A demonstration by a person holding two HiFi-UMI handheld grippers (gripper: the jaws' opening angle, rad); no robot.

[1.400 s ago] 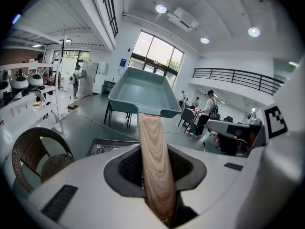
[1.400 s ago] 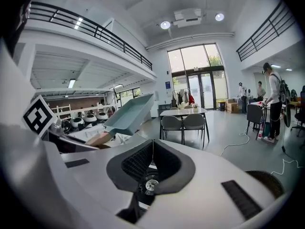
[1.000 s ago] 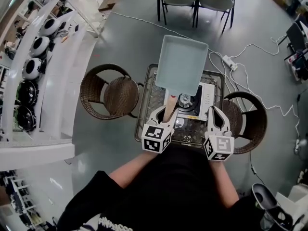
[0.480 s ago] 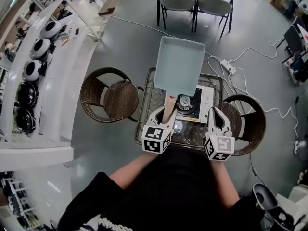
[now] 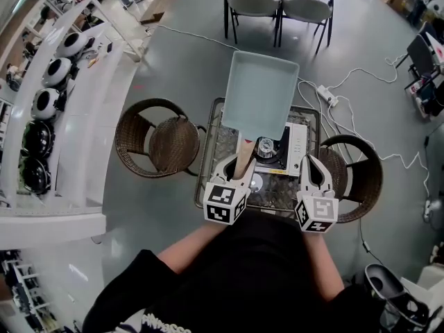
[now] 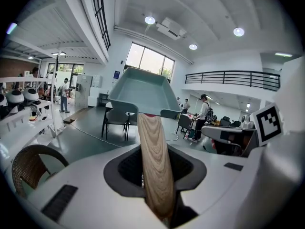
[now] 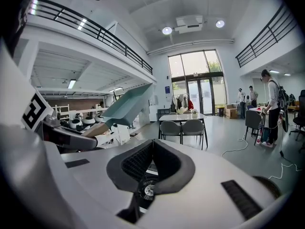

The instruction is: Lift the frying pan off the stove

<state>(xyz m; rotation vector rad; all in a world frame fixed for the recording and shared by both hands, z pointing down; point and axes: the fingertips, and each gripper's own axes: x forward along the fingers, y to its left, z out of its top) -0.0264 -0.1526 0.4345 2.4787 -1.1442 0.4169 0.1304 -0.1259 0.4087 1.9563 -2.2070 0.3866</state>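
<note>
Frying pan [image 5: 260, 92], pale teal and rectangular, held in the air above the far part of the stove [image 5: 297, 139], with its open side facing up. Its wooden handle [image 5: 243, 159] runs back toward the person and sits between the jaws of the left hand-held gripper [image 5: 240, 168], which are clamped on it; the left gripper view shows the handle filling the gap between the dark pads. The pan rises away from that grip, its far end higher than the handle. The burner [image 5: 266, 146] lies uncovered just beyond the handle. The right hand-held gripper [image 5: 313, 166] hangs beside the stove's near right corner, apart from the pan, its jaw tips together with nothing between them. The stove stands on a small tabletop [image 5: 223, 139] set between two wicker chairs [image 5: 163, 137] [image 5: 361, 168]. White cables trail over the grey floor [image 5: 187, 61] on the right.
</note>
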